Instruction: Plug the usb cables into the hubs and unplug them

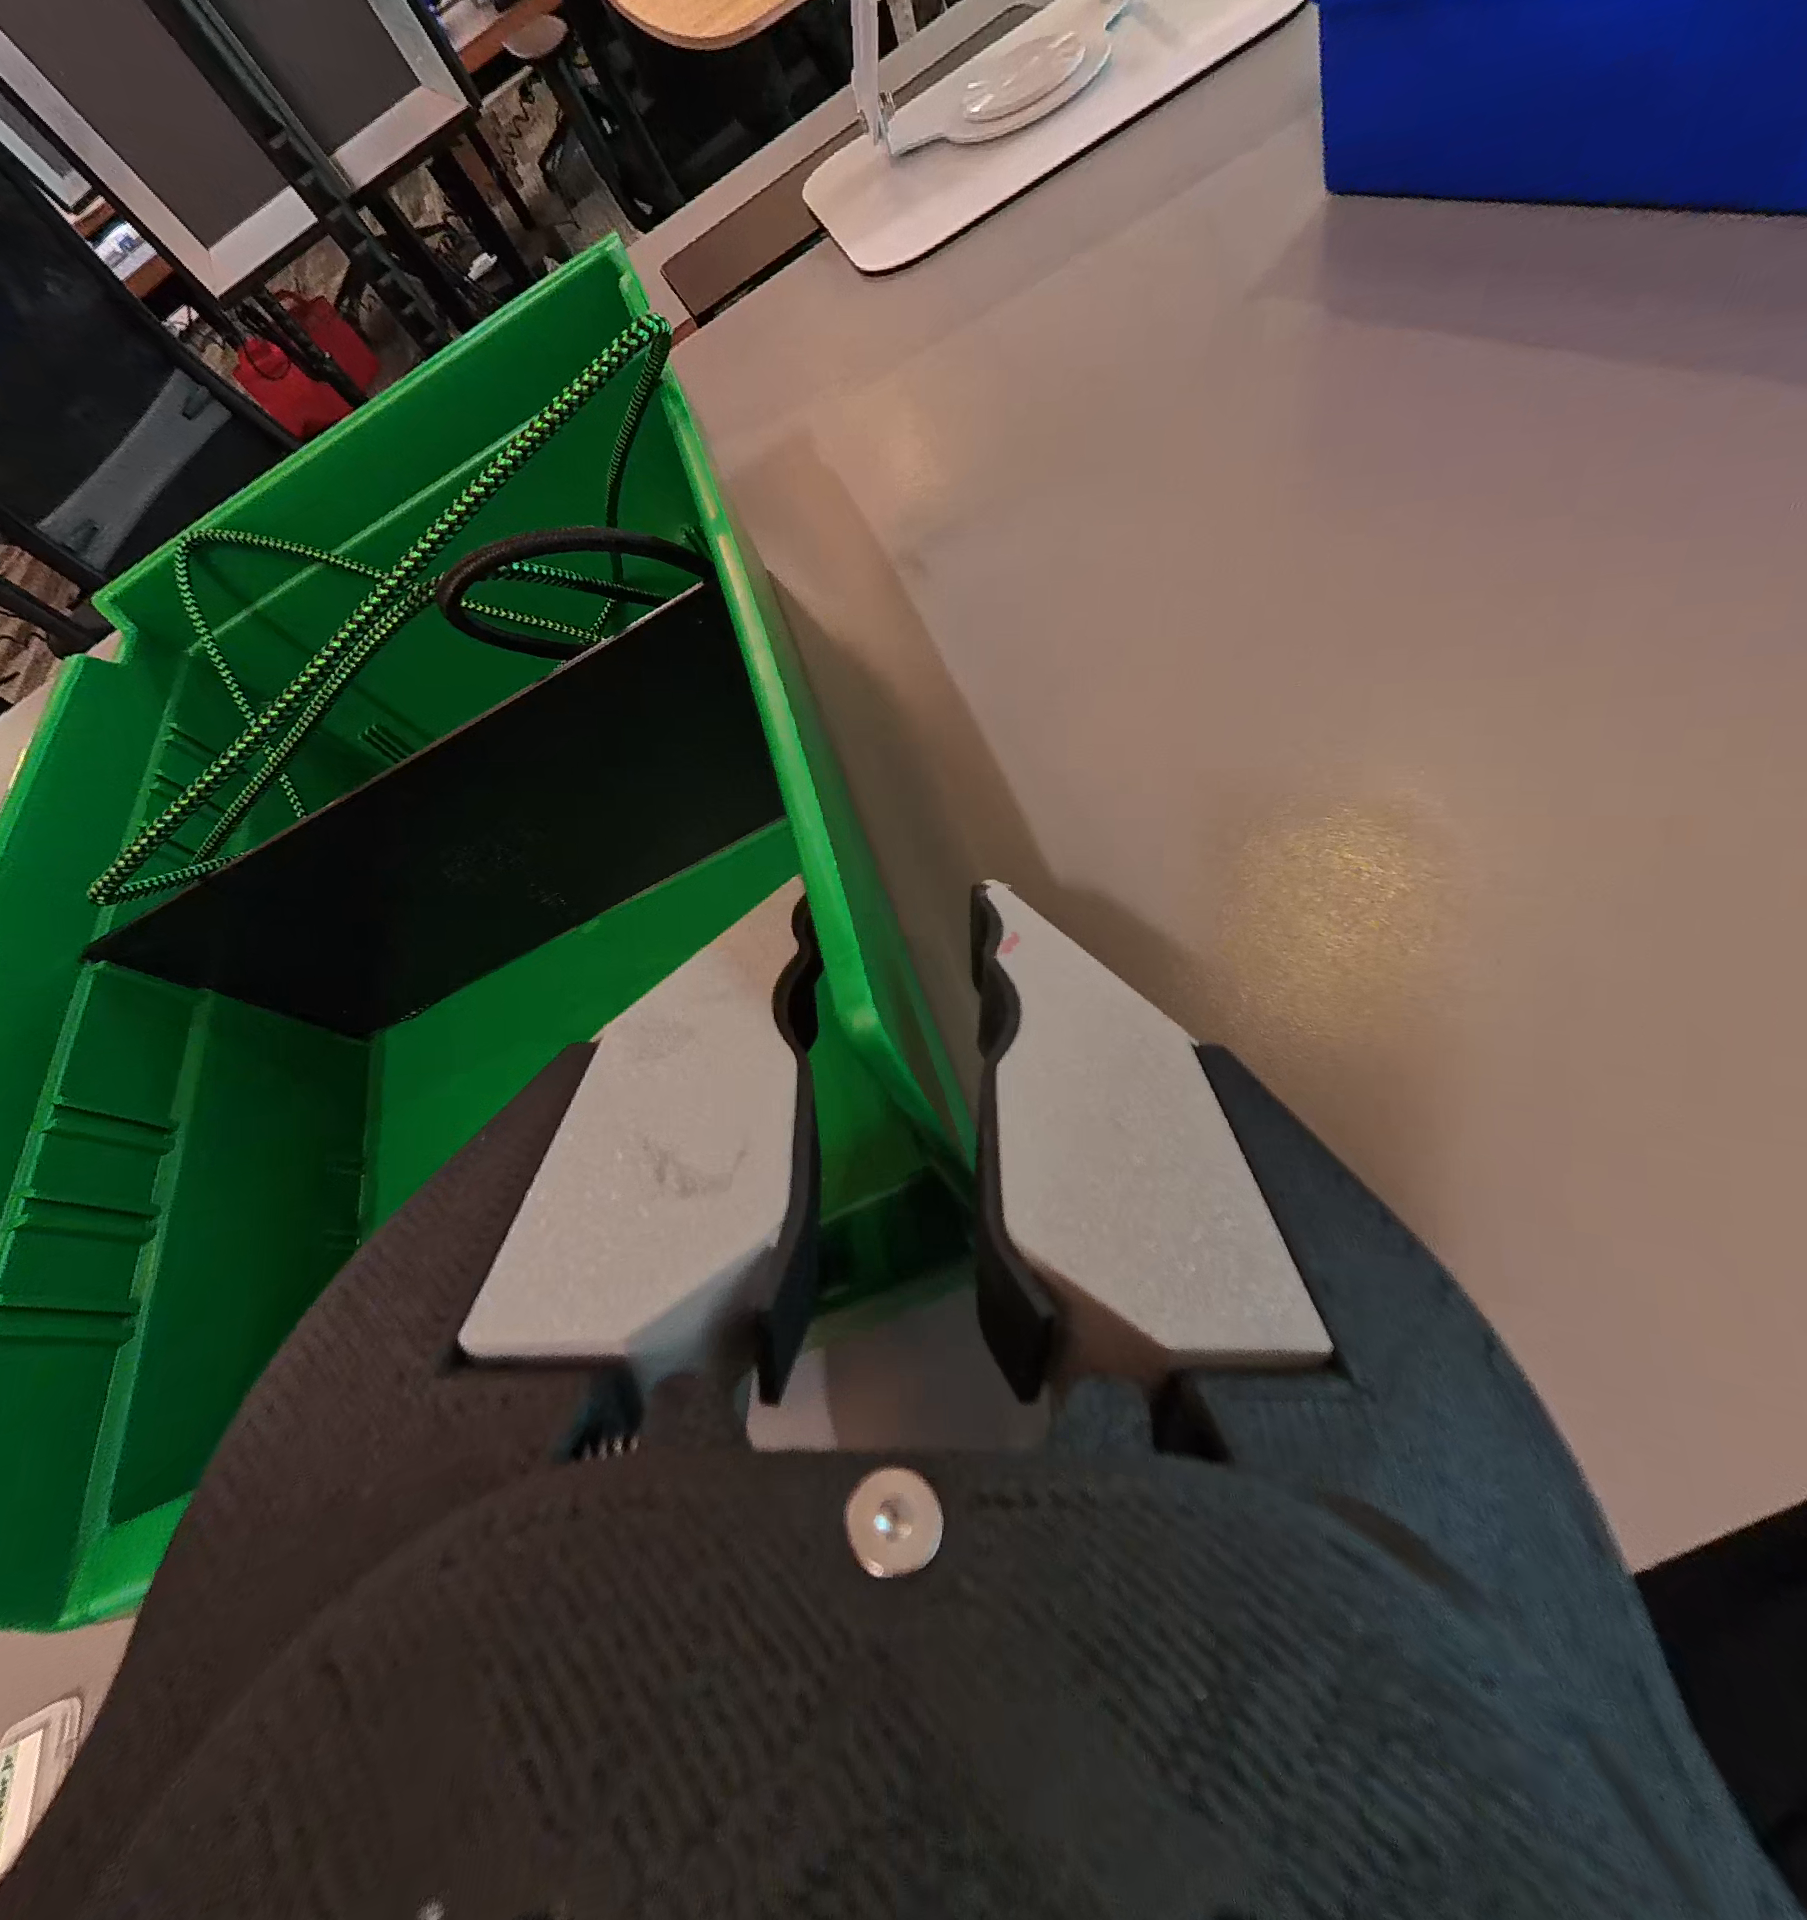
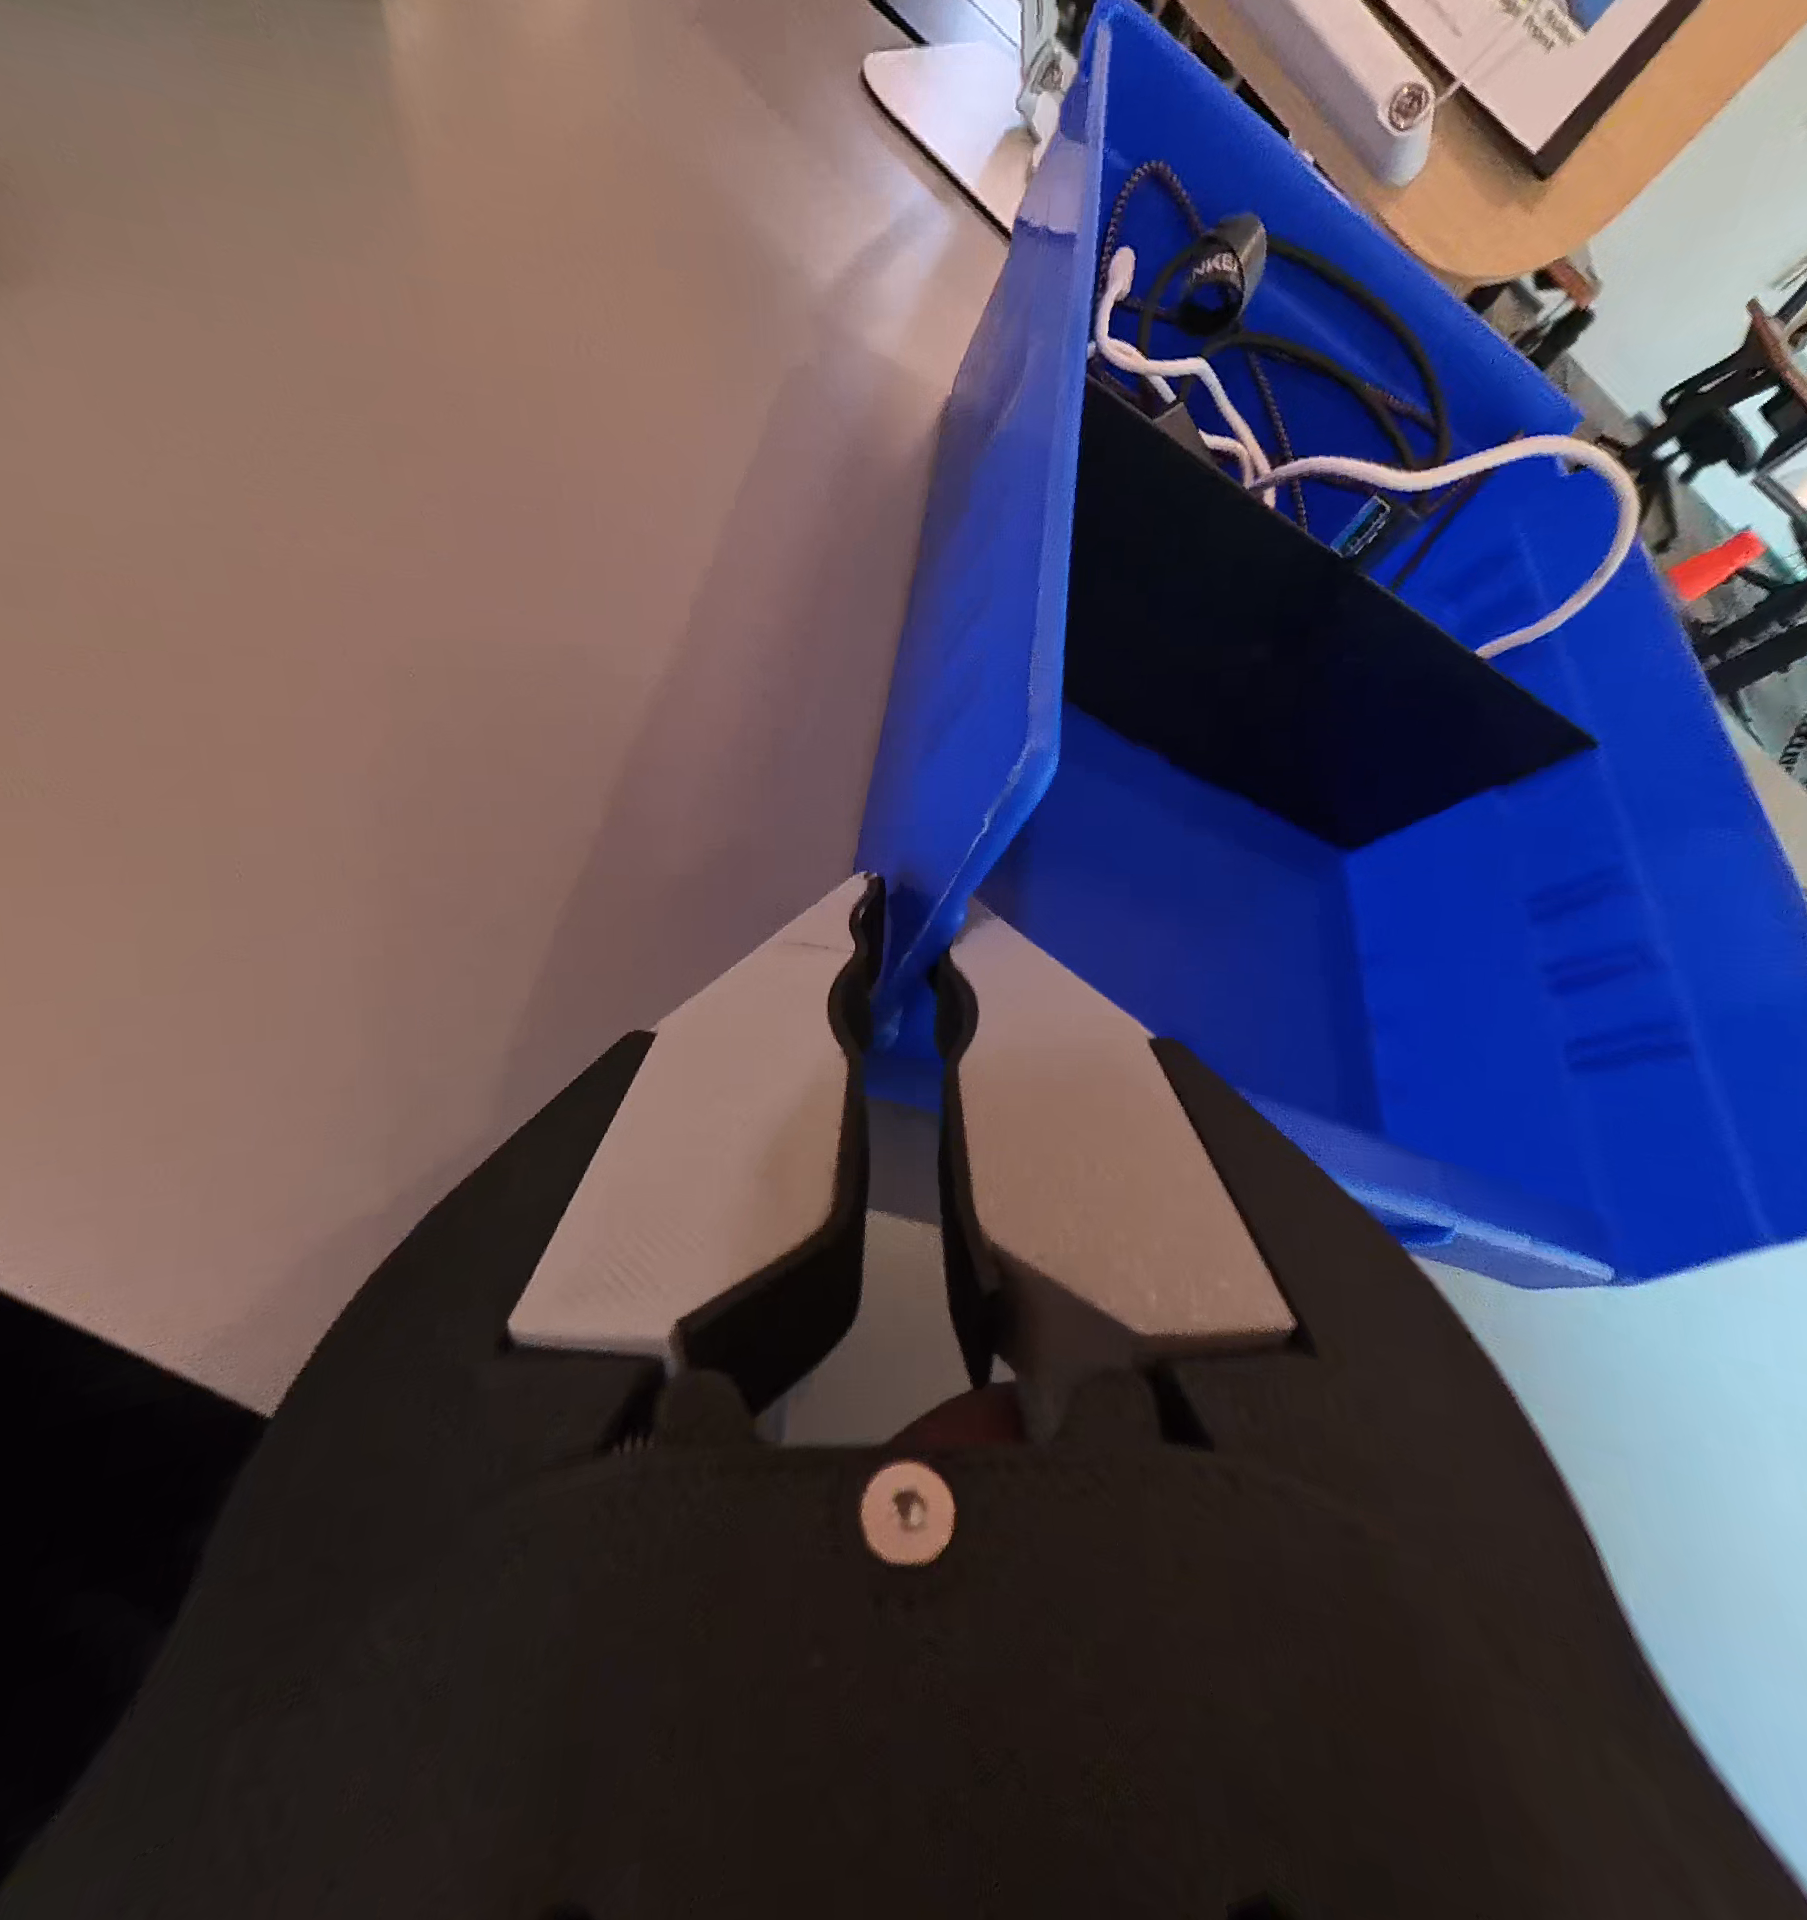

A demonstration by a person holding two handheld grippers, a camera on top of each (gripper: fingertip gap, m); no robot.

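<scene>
1. USB cables first, in the left wrist view: a braided green-and-black cable [image 1: 400, 613] lay looped in the far compartment of a green plastic bin [image 1: 203, 1143], ahead and to the left of the jaws, with a smooth black cable [image 1: 566, 561] curled beside it.
2. A flat matte black divider [image 1: 463, 873] stood across the bin, splitting it into a far and a near compartment.
3. The left gripper [image 1: 894, 956], with grey wedge-shaped fingers and black wavy pads, stood with its jaws moderately parted, straddling the bin's thin right wall; whether the pads touched the wall could not be told.
4. To the right of the jaws stretched a smooth grey table [image 1: 1346, 623], and far ahead sat a white flat stand base [image 1: 940, 197] and a corner of a blue bin [image 1: 1585, 94].
5. In the right wrist view, the right gripper [image 2: 904, 935] had its jaws narrow, pinching the near corner of the blue bin's [image 2: 1398, 987] thin left wall.
6. Ahead and to the right of those jaws, behind a black divider [image 2: 1294, 665], lay a tangle of white cable [image 2: 1450, 468], black cable [image 2: 1377, 312] and a dark hub-like block [image 2: 1179, 416], partly hidden.
7. A black strap loop [image 2: 1221, 270] ringed the black cable farther ahead.
</scene>
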